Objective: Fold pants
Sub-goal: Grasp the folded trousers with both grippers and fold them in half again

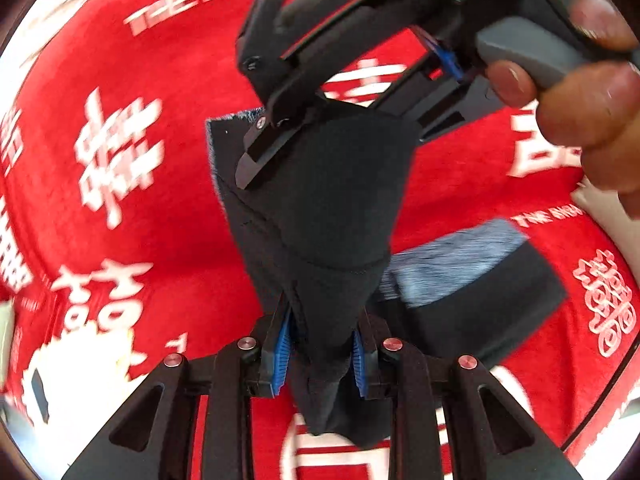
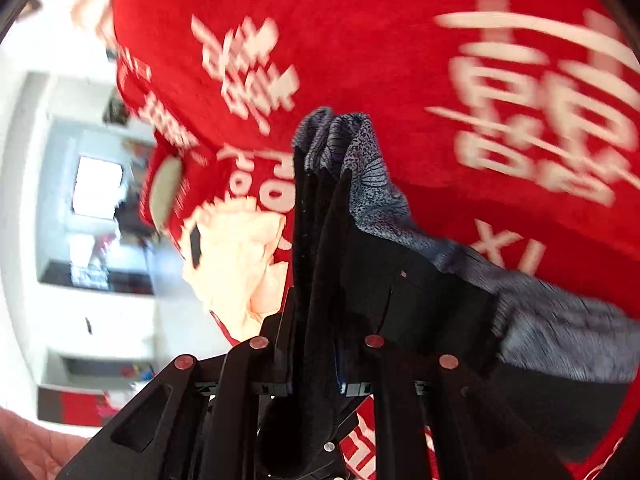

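The black pants (image 1: 328, 208) with a grey inner lining (image 2: 372, 168) hang bunched above a red blanket (image 1: 160, 200). At the bottom of the left wrist view, my left gripper (image 1: 322, 320) is shut on a fold of the black cloth, its blue pads (image 1: 280, 352) pressing on both sides. My right gripper (image 1: 332, 148) comes in from the top of that view, held by a hand (image 1: 580, 112), with its fingers sunk into the same cloth. In its own view the right gripper (image 2: 316, 320) is shut on a gathered ridge of pants (image 2: 420, 280). Both views are blurred by motion.
The red blanket (image 2: 360, 40) with white characters covers the surface under both grippers. A crumpled peach cloth (image 2: 236, 256) lies near the blanket's left edge. Beyond that edge, white furniture and a room show. Part of a hand (image 2: 36, 448) sits at the lower left corner.
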Tool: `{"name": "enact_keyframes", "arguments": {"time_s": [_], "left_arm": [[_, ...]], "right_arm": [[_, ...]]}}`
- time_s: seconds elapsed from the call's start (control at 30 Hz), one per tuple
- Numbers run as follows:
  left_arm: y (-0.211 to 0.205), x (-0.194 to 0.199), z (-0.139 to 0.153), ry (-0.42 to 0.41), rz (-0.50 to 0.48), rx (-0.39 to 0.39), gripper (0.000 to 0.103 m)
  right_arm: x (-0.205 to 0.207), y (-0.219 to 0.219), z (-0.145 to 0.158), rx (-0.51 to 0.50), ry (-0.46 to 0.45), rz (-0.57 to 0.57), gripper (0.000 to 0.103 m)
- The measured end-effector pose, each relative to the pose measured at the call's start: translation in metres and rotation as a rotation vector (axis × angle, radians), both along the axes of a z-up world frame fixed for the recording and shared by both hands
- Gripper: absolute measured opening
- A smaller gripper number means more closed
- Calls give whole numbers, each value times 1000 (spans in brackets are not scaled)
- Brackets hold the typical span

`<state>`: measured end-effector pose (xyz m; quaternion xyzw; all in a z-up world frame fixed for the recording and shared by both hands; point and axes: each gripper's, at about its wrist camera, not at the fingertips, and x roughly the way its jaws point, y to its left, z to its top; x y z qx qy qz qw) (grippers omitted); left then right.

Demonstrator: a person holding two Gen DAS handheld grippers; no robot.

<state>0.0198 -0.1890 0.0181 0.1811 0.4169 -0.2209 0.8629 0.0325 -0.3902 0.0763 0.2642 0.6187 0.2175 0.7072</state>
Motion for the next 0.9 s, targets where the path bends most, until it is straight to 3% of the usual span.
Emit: {"name": "enact_keyframes", "arguments": {"time_s": [0.27, 0.43, 0.53, 0.7, 0.9], "left_arm": [[-94, -37, -9, 35, -173, 44, 26], [-145, -54, -39, 80, -230, 120, 26], [-163, -59, -60, 123, -229, 164, 26], [-186, -81, -87, 109, -273, 246, 26], [-191, -96, -82, 84, -300, 265, 26]], "right_arm": [[-72, -119, 3, 27, -25, -192, 16], [-106, -177, -27, 34, 3, -292, 16], [-123, -202, -52, 41, 35, -334, 16], [-144, -223, -83, 91, 72, -393, 16], [-165, -238, -78, 145, 48, -410, 14]]}}
